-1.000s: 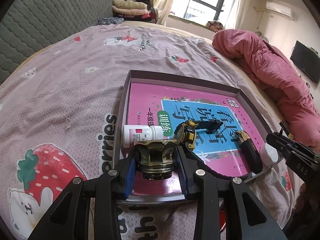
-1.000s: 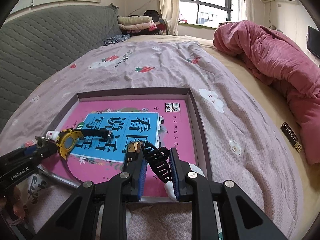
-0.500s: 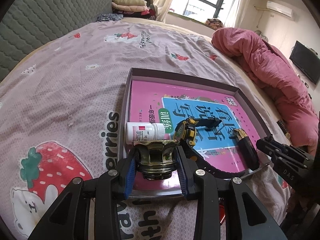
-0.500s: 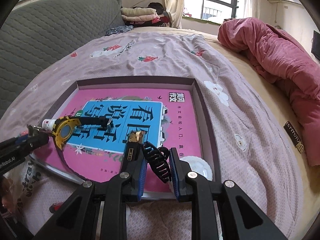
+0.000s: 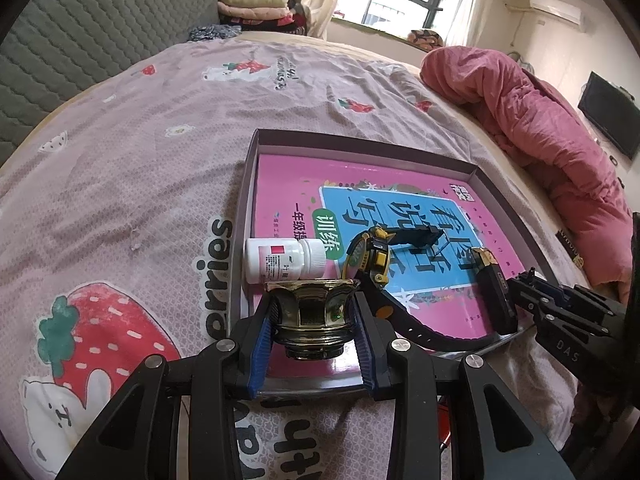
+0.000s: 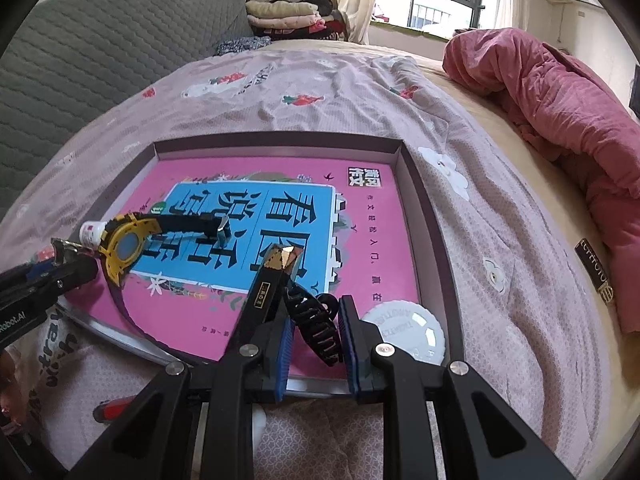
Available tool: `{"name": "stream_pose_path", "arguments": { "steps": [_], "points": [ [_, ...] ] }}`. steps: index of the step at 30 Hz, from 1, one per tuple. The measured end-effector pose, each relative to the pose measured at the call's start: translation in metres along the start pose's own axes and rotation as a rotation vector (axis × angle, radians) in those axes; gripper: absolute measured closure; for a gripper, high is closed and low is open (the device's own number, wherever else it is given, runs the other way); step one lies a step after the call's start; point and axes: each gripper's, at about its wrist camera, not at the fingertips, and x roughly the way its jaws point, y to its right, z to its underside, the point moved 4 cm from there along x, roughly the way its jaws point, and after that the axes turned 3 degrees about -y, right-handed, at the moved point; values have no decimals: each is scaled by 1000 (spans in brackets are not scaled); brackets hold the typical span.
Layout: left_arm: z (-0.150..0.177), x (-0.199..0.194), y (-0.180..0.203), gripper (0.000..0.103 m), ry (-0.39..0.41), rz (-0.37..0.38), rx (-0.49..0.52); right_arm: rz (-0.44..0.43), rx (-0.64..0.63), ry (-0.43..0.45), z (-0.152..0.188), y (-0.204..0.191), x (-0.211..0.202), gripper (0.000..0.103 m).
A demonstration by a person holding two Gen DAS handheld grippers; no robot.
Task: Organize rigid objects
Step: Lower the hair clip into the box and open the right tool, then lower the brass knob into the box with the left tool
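Note:
A shallow purple tray (image 5: pixel 245 204) (image 6: pixel 424 216) lined with a pink book lies on the bed. My left gripper (image 5: pixel 312 320) is shut on a brass flared holder (image 5: pixel 312 312) above the tray's near left corner. Just beyond it lie a white pill bottle (image 5: pixel 280 260), a yellow and black watch (image 5: pixel 372 260) (image 6: pixel 124 248) and a black bar with a gold tip (image 5: pixel 494 292) (image 6: pixel 272 284). My right gripper (image 6: pixel 314 332) is shut on a black hair claw clip (image 6: pixel 316 328) over the tray's near edge, beside a white round lid (image 6: pixel 412 328).
A crumpled pink quilt (image 5: pixel 540 120) (image 6: pixel 560 92) lies along the bed's right side. A grey padded headboard (image 5: pixel 80 28) stands at the left, folded clothes (image 6: pixel 288 16) at the far end. A red object (image 6: pixel 114 408) lies on the sheet near the tray's front edge.
The right gripper has edged forward over the tray's near edge with the clip; the left view has tipped down slightly. Both grips are unchanged.

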Motion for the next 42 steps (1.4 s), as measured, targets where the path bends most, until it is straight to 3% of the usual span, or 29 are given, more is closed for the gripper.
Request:
{"name": "stream_pose_path", "arguments": {
  "steps": [16, 23, 26, 32, 42],
  "points": [
    [0, 1, 1, 66, 1, -3, 4, -27, 31, -9, 3, 3, -5, 80],
    [0, 1, 1, 66, 2, -9, 10, -49, 52, 24, 5, 5, -18, 71],
    [-1, 2, 1, 66, -1, -11, 22, -40, 54, 44, 5, 7, -26, 60],
    [4, 8, 12, 66, -26, -11, 77, -44, 114, 65, 5, 19, -35, 59],
    [5, 10, 13, 66, -31, -9, 78, -51, 135, 78, 10, 25, -45, 59]
  ]
}}
